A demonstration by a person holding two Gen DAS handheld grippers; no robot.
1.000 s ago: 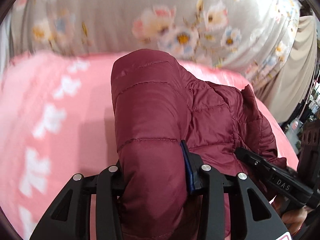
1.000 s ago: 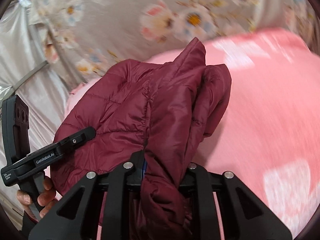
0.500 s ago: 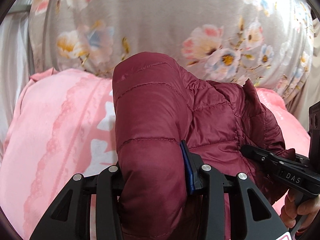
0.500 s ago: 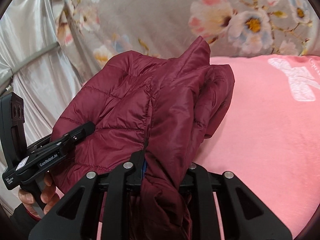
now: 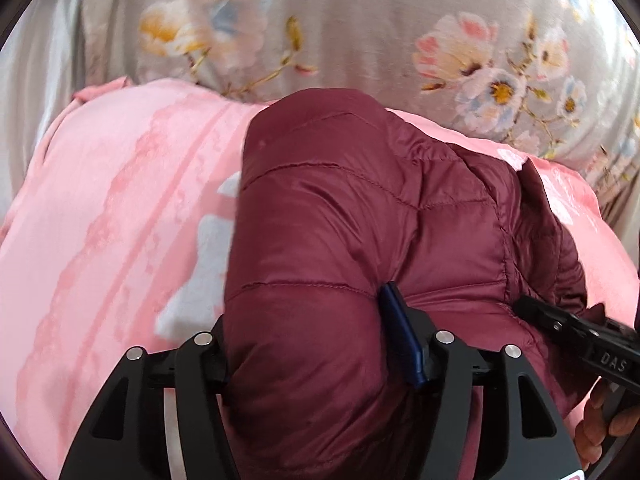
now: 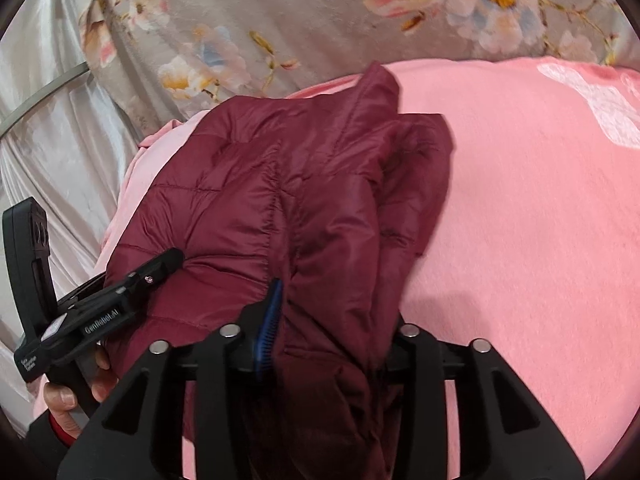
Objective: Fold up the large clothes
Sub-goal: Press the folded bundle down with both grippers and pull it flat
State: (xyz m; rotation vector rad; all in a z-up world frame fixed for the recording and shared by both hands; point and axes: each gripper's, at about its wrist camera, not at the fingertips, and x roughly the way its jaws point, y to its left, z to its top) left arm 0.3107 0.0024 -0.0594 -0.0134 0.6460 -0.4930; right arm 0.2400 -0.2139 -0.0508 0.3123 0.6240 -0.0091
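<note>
A maroon quilted puffer jacket point(image 5: 340, 208) lies bunched on the pink blanket point(image 5: 100, 220). My left gripper point(image 5: 308, 312) has a thick padded fold between its jaws, which are opening; the puffy fabric still fills the gap and touches the blue pad point(image 5: 400, 336). In the right wrist view the jacket point(image 6: 248, 184) shows its collar end, and my right gripper point(image 6: 336, 304) has a folded edge between its opening jaws. Its blue pad point(image 6: 268, 320) lies against the cloth and the other finger is hidden behind it. Each gripper's tip shows beside the jacket in the other's view.
The pink blanket point(image 6: 520, 200) with white shapes spreads wide to the right of the jacket. Grey floral fabric point(image 5: 360, 20) rises behind it, and a silvery curtain point(image 6: 48, 140) hangs at the left. A person's hand point(image 6: 60, 400) holds the left gripper's handle.
Both grippers have carried the jacket forward and down toward the floral fabric. Both pairs of jaws now stand wider than before, and the padded folds have puffed out between them.
</note>
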